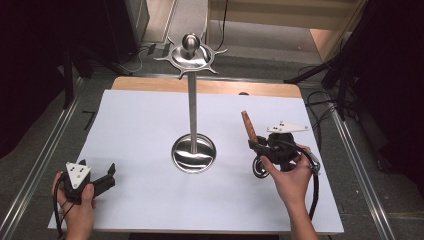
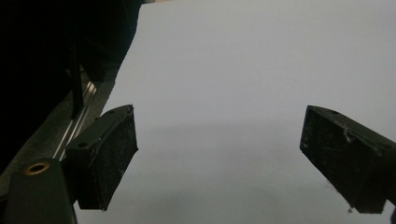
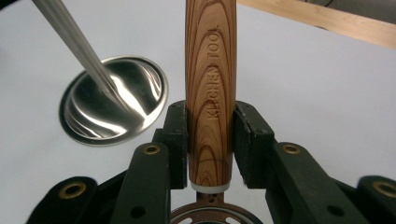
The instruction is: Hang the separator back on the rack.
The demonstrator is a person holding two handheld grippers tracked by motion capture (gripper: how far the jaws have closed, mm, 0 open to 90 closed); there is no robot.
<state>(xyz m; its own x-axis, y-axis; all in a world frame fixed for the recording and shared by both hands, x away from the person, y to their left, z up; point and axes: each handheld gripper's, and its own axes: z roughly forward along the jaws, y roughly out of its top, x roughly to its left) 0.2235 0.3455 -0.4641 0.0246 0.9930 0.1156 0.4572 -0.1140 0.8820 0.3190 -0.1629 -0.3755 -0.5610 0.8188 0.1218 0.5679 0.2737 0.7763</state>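
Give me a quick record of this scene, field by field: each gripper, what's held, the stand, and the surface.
left gripper: open, nothing between the jaws, low over the white sheet
right gripper: shut on the wooden-handled kitchen tool
tool handle: points away from the hand
metal stand: upright at mid-table, round base, hooked top
white sheet: covers the wooden table

Left tool [image 1: 101,179] held low at the near left in the left hand [image 1: 75,202], jaws spread wide and pointing right and far; right tool [image 1: 261,146] gripped in the right hand [image 1: 290,180] at the near right, jaws clamped tight, pointing far and slightly left.
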